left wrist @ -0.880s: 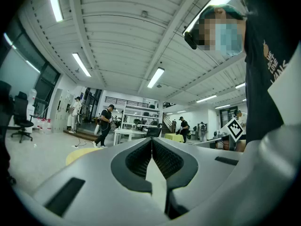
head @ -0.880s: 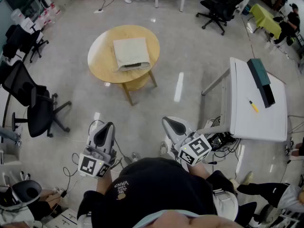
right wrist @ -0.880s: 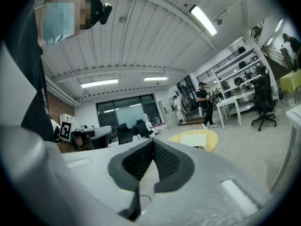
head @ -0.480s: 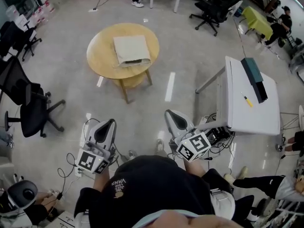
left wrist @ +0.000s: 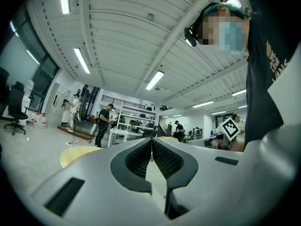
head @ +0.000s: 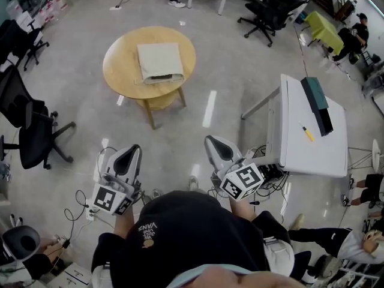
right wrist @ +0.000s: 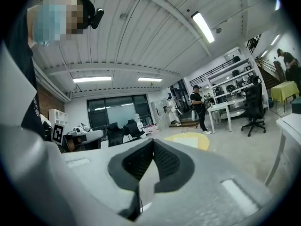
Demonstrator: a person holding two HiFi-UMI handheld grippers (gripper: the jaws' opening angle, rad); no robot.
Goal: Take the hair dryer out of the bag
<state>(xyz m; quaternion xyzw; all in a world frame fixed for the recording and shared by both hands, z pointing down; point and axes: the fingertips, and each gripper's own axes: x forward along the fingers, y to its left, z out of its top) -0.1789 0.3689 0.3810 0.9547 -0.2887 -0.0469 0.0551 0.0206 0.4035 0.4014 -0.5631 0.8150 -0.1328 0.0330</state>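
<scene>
A beige cloth bag (head: 159, 63) lies flat on a round wooden table (head: 120, 71) across the floor from me. No hair dryer shows; whatever is in the bag is hidden. My left gripper (head: 133, 150) is held close to my body, pointing level toward the table, jaws shut with nothing between them (left wrist: 151, 140). My right gripper (head: 211, 141) is alongside it, also shut and empty (right wrist: 153, 141). The table's yellow top (left wrist: 77, 153) shows far off in the left gripper view, and as the same yellow top (right wrist: 190, 140) in the right gripper view.
A white desk (head: 312, 143) stands to my right with a dark teal box (head: 317, 104) and a yellow pen (head: 306, 132) on it. Black office chairs (head: 33, 140) stand at the left and more chairs (head: 270, 11) at the back. Cables lie on the floor near my feet.
The whole scene has slid a little left in the head view as the person shifts. Both grippers stay shut and close to the body.
</scene>
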